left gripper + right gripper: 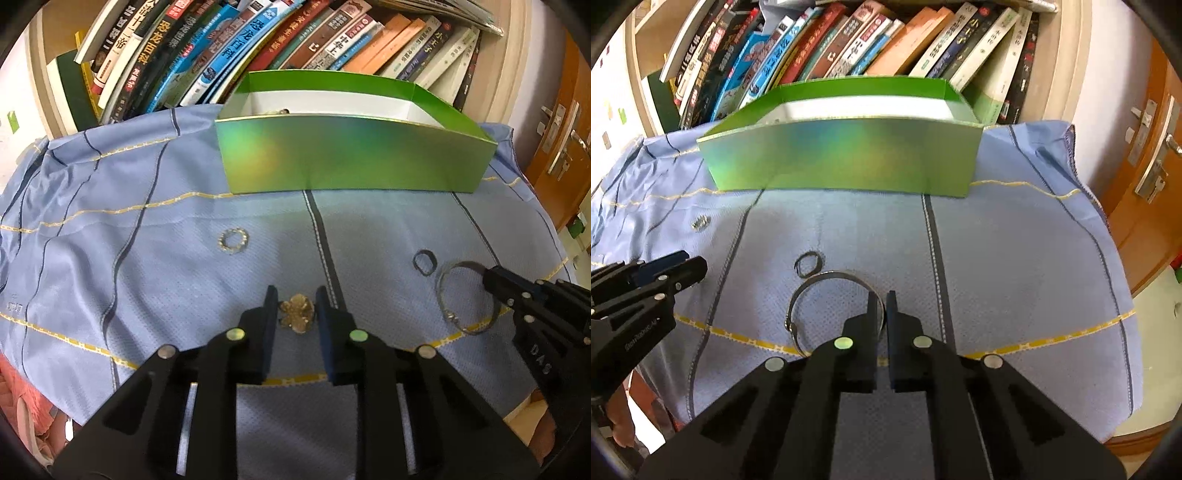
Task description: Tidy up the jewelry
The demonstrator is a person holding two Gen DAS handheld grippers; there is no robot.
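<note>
- The gold brooch [297, 313] lies on the blue cloth [184, 266], between the parted fingers of the left claw [295, 308], not yet gripped.
- The right claw [881, 308] is clenched on the bangle's [827, 277] rim.
- Two rings [233, 240] [424, 262] are still out; the green box [351, 155] holds something small.

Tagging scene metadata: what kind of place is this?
Likely a home bedroom or study: packed bookshelf behind, wooden door with lever handle, blue cloth as work surface.
</note>
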